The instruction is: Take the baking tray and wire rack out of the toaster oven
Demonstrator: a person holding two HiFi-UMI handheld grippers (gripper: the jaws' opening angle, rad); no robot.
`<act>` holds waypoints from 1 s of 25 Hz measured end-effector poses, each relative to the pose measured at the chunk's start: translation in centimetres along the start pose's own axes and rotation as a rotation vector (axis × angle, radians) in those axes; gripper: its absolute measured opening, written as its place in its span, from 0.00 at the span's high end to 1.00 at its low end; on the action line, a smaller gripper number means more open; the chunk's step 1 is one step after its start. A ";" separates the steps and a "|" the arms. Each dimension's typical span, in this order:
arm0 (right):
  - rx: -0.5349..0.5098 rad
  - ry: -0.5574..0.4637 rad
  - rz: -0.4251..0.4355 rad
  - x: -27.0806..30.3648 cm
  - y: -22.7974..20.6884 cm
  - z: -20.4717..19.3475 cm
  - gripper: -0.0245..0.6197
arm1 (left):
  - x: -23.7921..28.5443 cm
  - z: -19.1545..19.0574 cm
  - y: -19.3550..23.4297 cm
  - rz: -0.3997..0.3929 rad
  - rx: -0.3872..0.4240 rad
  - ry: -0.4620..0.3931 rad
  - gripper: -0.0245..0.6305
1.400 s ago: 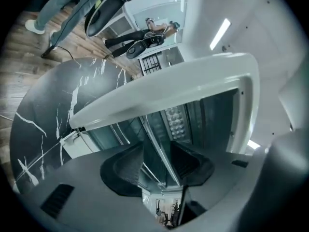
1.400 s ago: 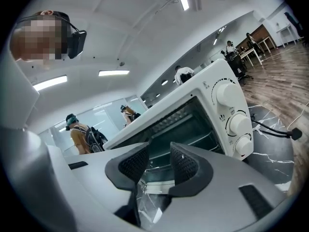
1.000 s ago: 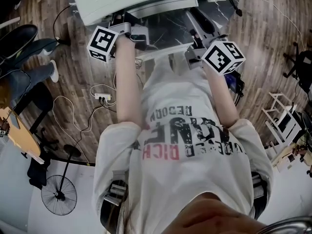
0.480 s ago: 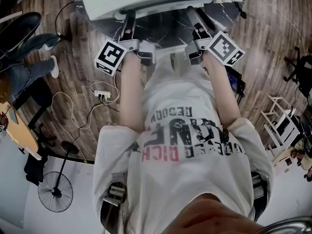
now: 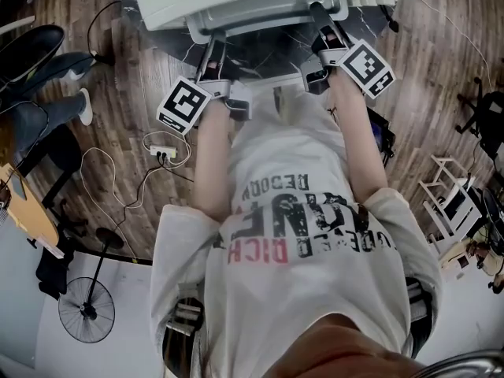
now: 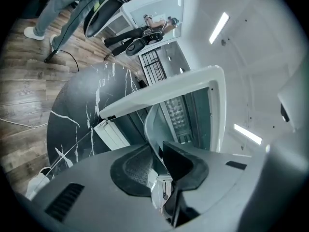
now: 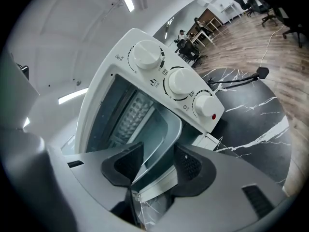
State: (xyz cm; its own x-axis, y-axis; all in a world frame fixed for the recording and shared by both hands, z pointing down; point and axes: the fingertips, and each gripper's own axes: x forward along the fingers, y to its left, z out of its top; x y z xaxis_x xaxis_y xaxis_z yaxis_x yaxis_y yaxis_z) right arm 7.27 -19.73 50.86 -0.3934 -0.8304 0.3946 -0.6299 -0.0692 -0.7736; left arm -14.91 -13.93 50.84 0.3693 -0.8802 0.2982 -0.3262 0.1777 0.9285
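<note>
Left fingers (image 6: 133, 170) clamp the grey baking tray (image 6: 155, 127); right fingers (image 7: 193, 166), just opened, straddle it.

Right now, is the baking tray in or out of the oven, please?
Partly out: the baking tray juts from the toaster oven, with the left gripper clamping its rim.

The only lettering is the print on the person's white T-shirt (image 5: 303, 227), seen upside down in the head view: a small dark row looks like "REDORN", and red letters at the end of the big row look like "RICH", the rest unclear. The cubes of the left hand-held gripper (image 5: 211, 44) and right hand-held gripper (image 5: 319, 18) carry black-and-white square code markers without letters. The marks beside the toaster oven's knobs (image 7: 179, 82) are too small to read.
</note>
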 end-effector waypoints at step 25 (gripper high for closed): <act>-0.012 0.031 -0.039 -2.1 -1.0 -1.0 0.75 | -0.2 1.0 1.6 0.109 0.185 0.072 0.87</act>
State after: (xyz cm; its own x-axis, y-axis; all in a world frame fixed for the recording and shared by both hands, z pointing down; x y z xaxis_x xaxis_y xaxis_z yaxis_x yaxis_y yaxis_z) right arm 8.05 -17.34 51.36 -0.3889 -0.8093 0.4402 -0.6535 -0.0945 -0.7510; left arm -16.31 -13.93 52.02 0.3819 -0.8256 0.4154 -0.5187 0.1805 0.8357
